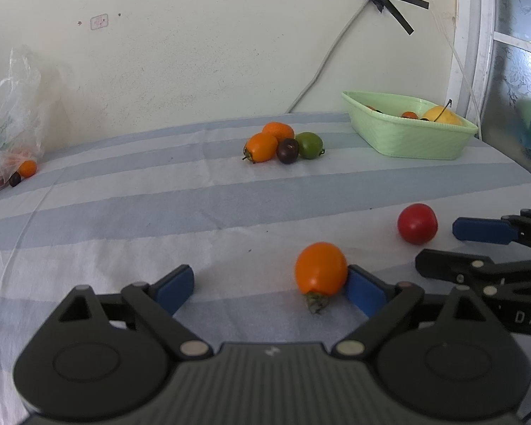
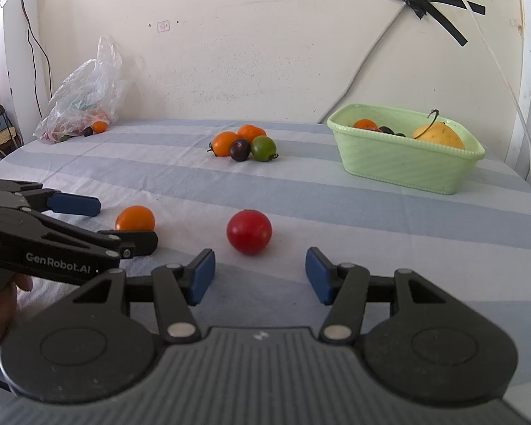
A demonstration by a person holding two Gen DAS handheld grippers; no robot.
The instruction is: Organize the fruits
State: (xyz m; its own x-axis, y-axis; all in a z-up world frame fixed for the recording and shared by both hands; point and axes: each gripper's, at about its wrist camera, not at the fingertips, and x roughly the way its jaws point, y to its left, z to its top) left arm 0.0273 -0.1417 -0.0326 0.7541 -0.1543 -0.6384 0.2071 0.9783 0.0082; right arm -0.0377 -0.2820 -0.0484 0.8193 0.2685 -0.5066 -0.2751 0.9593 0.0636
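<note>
Blue-and-white striped cloth (image 2: 336, 191), pale green basket (image 2: 403, 163) upper right, red tomato (image 2: 249, 232) and orange one (image 2: 135, 218) lower middle.

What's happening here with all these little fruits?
A person holds two grippers over a striped cloth, sorting fruit into the green basket. The left gripper is open, one finger touching an orange fruit. The right gripper is open just short of a red fruit. Four more fruits wait behind.

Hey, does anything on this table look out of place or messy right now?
Yes. Fruit lies loose on the striped cloth instead of in the green basket: a red one, an orange one, and a cluster of four. More spills from the plastic bag.
</note>
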